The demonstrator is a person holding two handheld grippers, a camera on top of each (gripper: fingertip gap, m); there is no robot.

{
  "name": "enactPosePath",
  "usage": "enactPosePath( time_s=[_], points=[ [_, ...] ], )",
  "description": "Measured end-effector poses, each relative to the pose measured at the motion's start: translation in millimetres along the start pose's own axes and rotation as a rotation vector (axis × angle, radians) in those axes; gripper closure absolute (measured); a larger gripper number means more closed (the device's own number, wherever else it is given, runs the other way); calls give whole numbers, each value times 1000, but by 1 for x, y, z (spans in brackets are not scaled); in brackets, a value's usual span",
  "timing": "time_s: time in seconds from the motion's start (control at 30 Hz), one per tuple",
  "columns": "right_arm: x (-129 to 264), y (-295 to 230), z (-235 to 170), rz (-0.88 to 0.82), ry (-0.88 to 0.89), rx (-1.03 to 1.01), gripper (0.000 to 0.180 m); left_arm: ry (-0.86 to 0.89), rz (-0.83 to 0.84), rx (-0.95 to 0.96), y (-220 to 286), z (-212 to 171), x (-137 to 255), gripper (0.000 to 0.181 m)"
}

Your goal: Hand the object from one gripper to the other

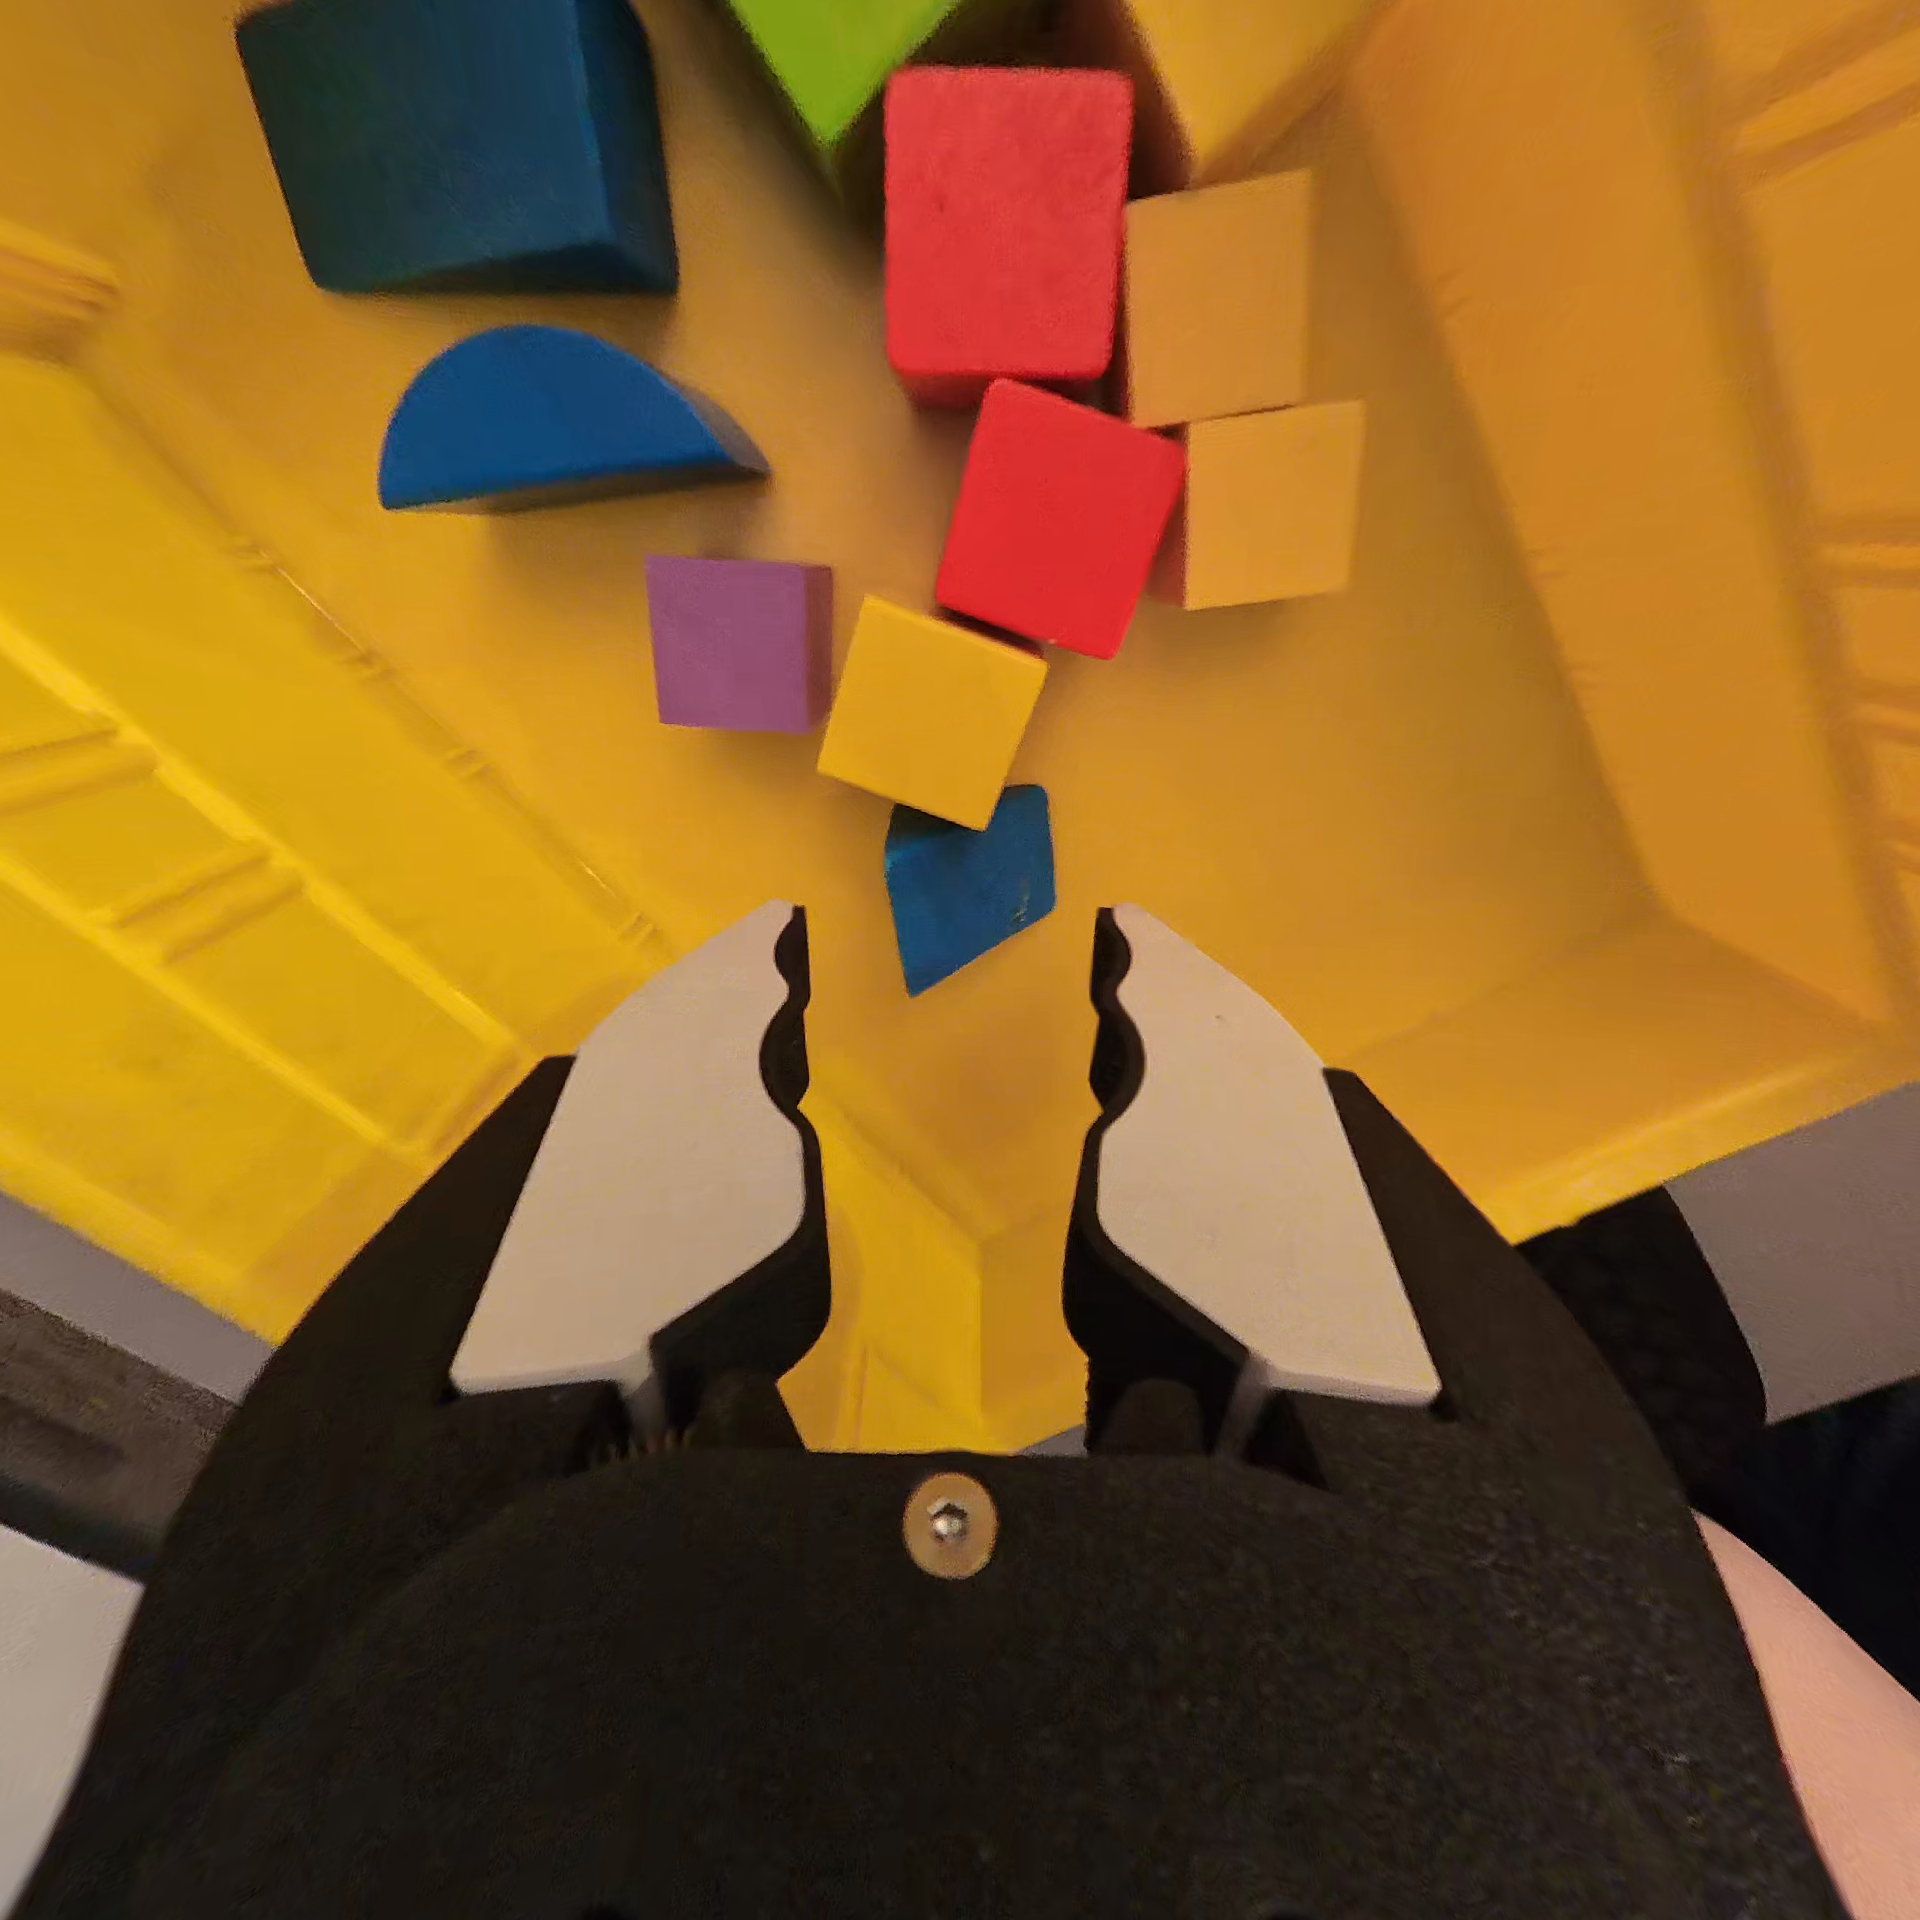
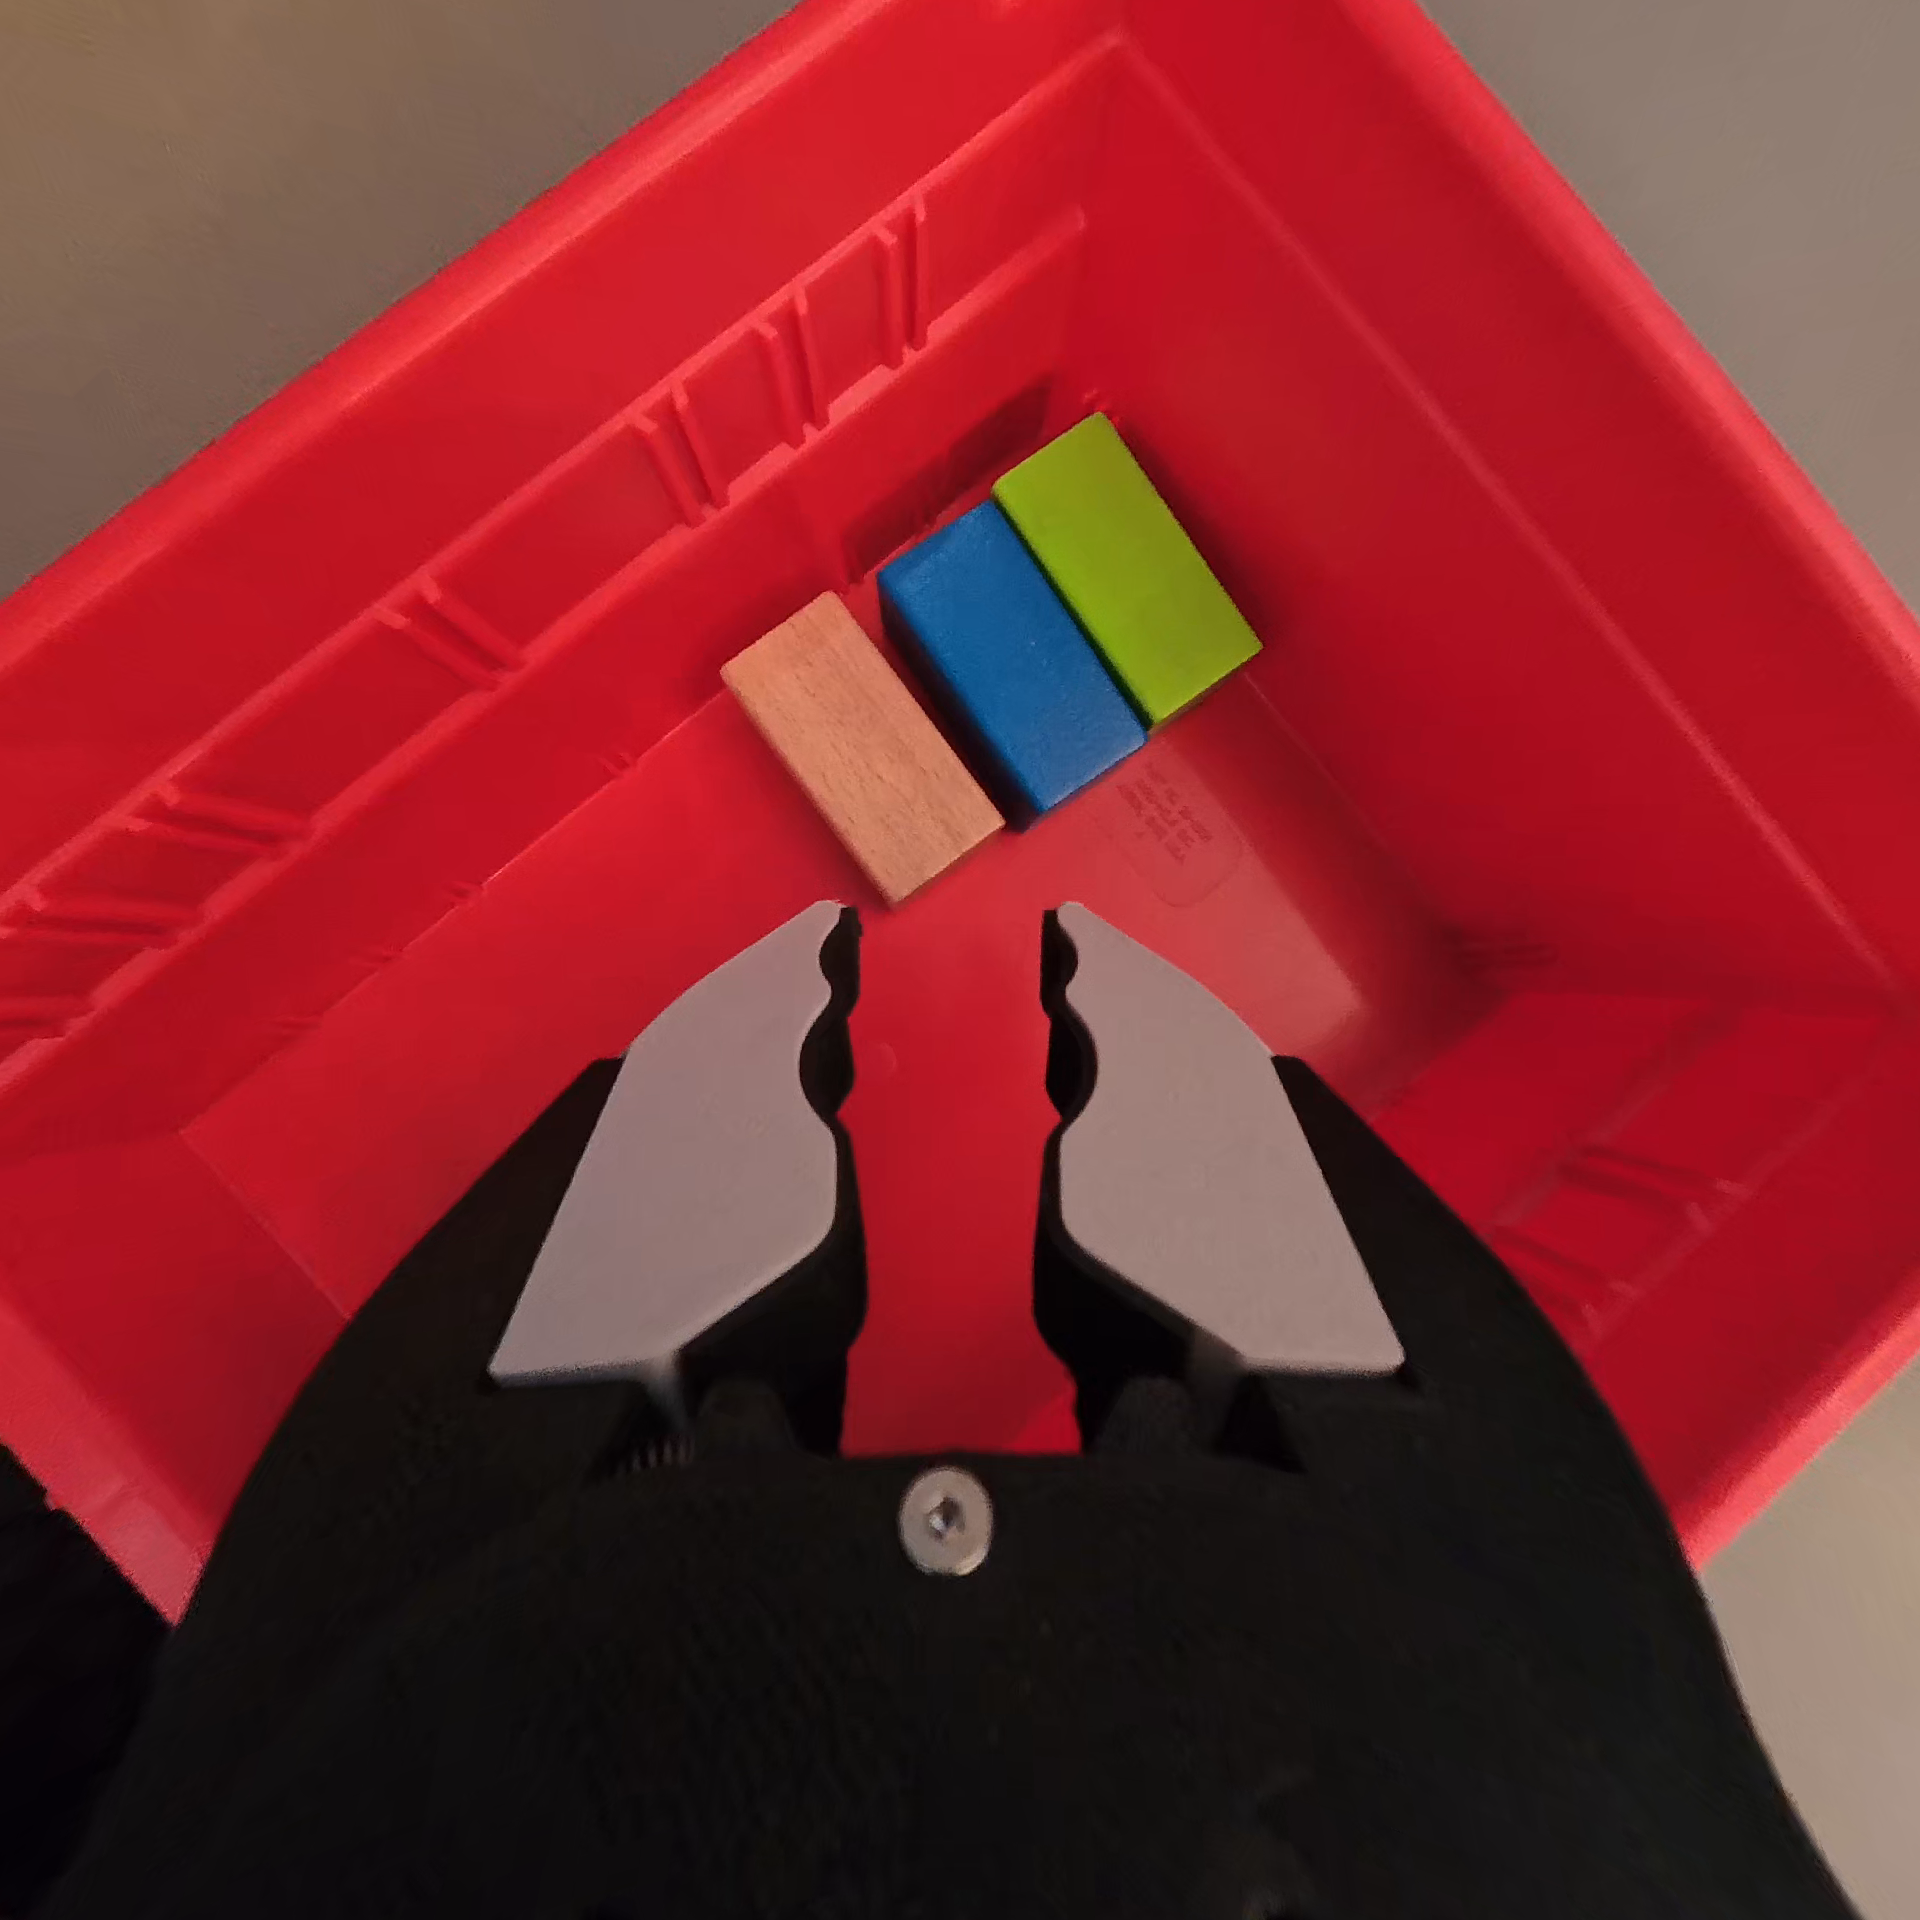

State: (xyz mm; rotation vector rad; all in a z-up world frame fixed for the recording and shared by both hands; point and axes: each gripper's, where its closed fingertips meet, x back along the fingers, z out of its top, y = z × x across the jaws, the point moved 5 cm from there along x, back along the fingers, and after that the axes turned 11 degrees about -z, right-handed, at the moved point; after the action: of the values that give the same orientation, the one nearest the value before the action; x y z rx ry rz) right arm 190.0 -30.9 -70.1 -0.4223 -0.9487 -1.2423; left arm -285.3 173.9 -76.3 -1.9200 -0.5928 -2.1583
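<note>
In the left wrist view my left gripper (image 1: pixel 948 920) is open and empty over a yellow bin (image 1: pixel 1507 727) of wooden blocks. A small blue block (image 1: pixel 971 888) lies on the bin floor just beyond the fingertips, partly under a yellow cube (image 1: pixel 932 709). In the right wrist view my right gripper (image 2: pixel 951 920) is open and empty over a red bin (image 2: pixel 1455 520). On its floor lie a plain wood block (image 2: pixel 862 746), a blue block (image 2: pixel 1010 657) and a green block (image 2: pixel 1127 563), side by side beyond the fingertips.
The yellow bin also holds a purple cube (image 1: pixel 738 642), two red blocks (image 1: pixel 1060 514), two orange cubes (image 1: pixel 1273 504), a blue half-round (image 1: pixel 551 421), a dark blue block (image 1: pixel 457 145) and a green block (image 1: pixel 831 52). Bin walls rise on all sides.
</note>
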Motion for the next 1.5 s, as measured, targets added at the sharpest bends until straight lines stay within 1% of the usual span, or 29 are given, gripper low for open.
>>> enactPosePath(
  time_s=[0.17,0.3,0.37,0.47,0.57,0.73,0.8,0.97,1.1,1.17,1.27,1.33,1.4,1.5],
  points=[
    [2,-1,3,-3,14,17,146,-19,-41,41,-5,1,-11,135],
    [5,-5,7,-6,23,46,147,-23,-82,53,-7,1,-18,148],
    [6,-7,8,-1,26,51,147,-17,-115,71,-7,2,-19,149],
    [7,-7,9,1,27,55,147,-13,-153,101,-7,1,-20,160],
    [6,-8,9,7,25,57,148,-14,-205,159,-8,0,-20,160],
    [6,-8,8,11,21,60,148,-35,-353,284,-5,-2,-22,161],
    [5,-8,8,11,18,62,148,-40,-379,298,-5,-3,-22,161],
    [5,-9,8,13,12,67,149,-14,-327,269,-6,-1,-14,161],
    [6,-8,9,1,19,73,149,50,-280,238,2,3,7,161],
    [9,-6,12,-22,34,79,149,95,-225,196,6,5,22,161],
    [19,-1,24,-102,95,87,149,227,-223,116,22,11,51,161],
    [32,2,41,-193,186,108,149,361,-273,31,39,18,75,161],
    [52,-5,67,-275,341,166,149,475,-372,-65,62,22,96,161],
    [83,-40,111,-354,603,302,139,588,-511,-205,95,27,119,161]
  ],
)
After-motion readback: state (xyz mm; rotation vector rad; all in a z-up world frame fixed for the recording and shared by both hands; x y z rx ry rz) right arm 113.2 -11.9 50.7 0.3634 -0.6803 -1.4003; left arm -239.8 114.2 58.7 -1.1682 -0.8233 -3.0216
